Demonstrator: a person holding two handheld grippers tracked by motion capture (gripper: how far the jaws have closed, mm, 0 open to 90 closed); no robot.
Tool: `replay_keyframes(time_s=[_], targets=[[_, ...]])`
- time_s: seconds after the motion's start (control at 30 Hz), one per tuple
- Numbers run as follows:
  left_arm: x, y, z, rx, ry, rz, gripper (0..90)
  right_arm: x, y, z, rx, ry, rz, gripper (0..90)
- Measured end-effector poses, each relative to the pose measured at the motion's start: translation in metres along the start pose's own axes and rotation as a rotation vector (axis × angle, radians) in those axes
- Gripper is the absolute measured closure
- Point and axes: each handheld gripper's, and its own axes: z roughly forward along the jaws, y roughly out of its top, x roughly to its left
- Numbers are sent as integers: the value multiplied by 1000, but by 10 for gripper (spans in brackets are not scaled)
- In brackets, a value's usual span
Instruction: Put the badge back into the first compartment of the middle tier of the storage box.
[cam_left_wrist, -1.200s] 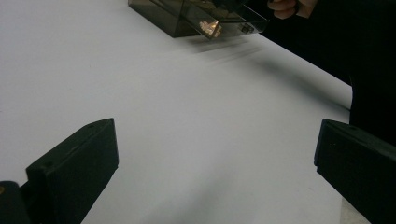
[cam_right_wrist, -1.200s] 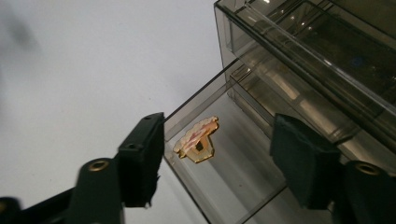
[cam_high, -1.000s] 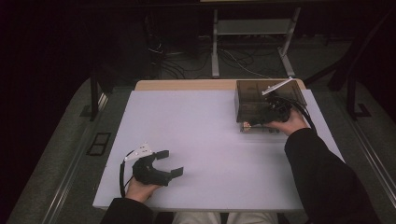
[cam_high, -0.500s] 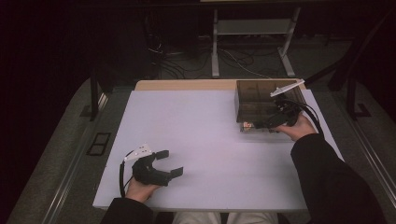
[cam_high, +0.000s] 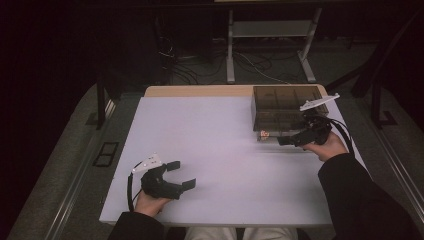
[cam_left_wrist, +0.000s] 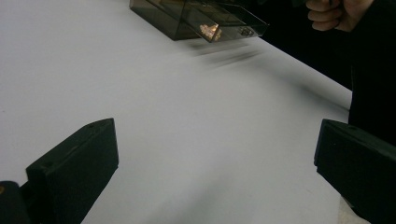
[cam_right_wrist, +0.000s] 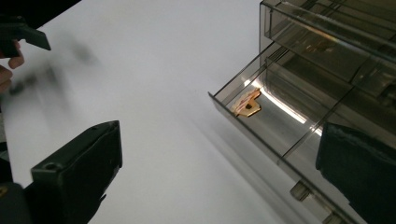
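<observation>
At the far right of the worktop (cam_high: 210, 150), the drawer box (cam_high: 285, 107) has one drawer (cam_right_wrist: 266, 116) already pulled out, exposing a small orange piece (cam_right_wrist: 247, 105); right tongs (cam_high: 292, 140) stand open beside it, left tongs (cam_high: 180, 175) open and idle near left, so removing the piece probably remains.

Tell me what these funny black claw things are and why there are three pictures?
A person sits at a white table and holds one pair of tongs in each hand. The left tongs rest open near the table's front edge. The right tongs are open too, beside a smoky see-through drawer box. One picture looks down from above. The other two come from small cameras riding on the tongs, so you see black jaws at the bottom. One drawer is pulled out, with a small orange piece inside. Neither tongs holds anything.
</observation>
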Motion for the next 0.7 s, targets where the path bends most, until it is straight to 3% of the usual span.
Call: replay_keyframes(time_s=[0.7], targets=[[-1,0,-1,-4,3,-3,0,23,-35,-15,-75,35,14,1]])
